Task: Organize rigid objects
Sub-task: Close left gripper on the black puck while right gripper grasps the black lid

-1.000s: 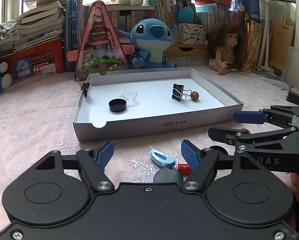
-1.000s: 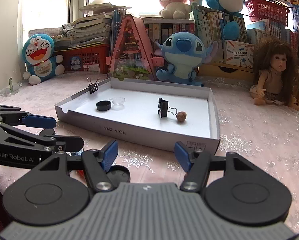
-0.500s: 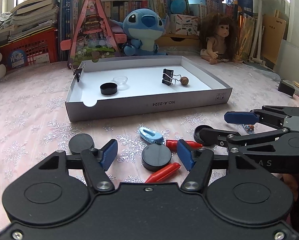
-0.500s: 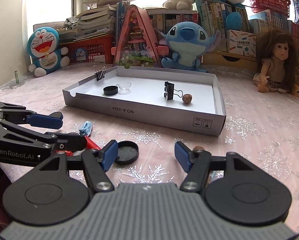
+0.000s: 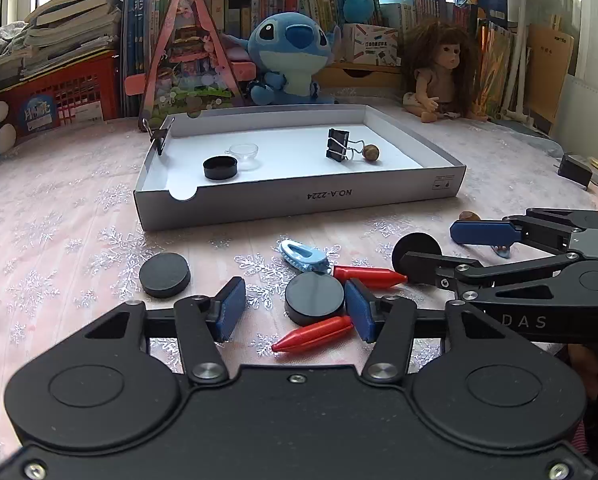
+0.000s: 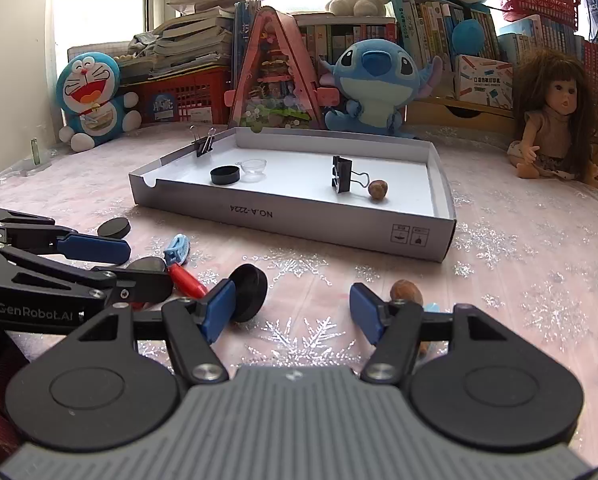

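Left gripper, lower centre of frame: jaws closing around a black disc, pads not yet pressing. Right gripper, lower centre of its view: standing wide, holding nothing, a second black cap beside its left finger.

Already in the white cardboard tray, mid-frame: black lid, clear cup, binder clip, nut. Left on the cloth: another disc, blue clip, two red crayons (closely bunched), a walnut. Roughly a third done, by judgement.

Near tray wall to clear; open cloth at frame left.
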`<move>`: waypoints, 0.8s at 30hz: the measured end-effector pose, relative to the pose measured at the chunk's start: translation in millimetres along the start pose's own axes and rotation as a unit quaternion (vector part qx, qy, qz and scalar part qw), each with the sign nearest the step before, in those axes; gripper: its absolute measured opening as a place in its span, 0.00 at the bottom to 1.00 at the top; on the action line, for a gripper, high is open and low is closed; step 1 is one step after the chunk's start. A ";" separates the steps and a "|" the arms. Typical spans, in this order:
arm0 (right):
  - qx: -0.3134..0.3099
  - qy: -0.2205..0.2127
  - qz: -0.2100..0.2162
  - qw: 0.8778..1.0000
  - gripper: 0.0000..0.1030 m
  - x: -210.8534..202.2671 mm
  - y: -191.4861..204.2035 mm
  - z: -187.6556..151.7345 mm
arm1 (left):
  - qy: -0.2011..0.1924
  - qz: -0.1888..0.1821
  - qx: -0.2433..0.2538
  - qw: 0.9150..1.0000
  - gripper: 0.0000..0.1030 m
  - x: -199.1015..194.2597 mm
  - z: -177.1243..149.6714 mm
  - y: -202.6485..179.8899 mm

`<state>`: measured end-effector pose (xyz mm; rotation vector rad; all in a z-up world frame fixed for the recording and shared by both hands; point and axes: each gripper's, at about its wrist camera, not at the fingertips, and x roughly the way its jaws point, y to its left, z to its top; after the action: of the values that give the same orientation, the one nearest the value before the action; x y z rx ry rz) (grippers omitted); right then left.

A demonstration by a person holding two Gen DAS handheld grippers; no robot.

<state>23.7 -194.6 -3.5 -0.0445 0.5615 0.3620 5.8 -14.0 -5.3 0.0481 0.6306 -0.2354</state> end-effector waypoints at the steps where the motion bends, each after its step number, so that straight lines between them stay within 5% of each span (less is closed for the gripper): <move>1: 0.000 -0.001 0.000 1.000 0.73 -0.3 0.5 -0.1 | -0.001 0.000 0.000 1.000 0.48 -0.7 -0.1 0.0; 11: -0.005 -0.005 0.004 1.000 0.73 -4.0 2.8 -0.7 | -0.004 -0.003 -0.002 1.000 0.30 -2.6 -0.1 -1.5; 20: -0.005 -0.001 0.027 1.000 0.73 -5.5 1.2 -1.3 | -0.012 0.019 -0.024 0.999 0.29 -2.0 5.2 7.6; 24: -0.015 0.004 0.036 0.999 0.66 -6.5 2.9 -2.2 | -0.011 0.019 -0.025 0.999 0.29 -0.9 5.6 8.0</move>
<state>16.4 -194.3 -1.8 -0.0538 0.5659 0.4398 10.1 -6.6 -0.4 0.0088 0.6131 -0.1827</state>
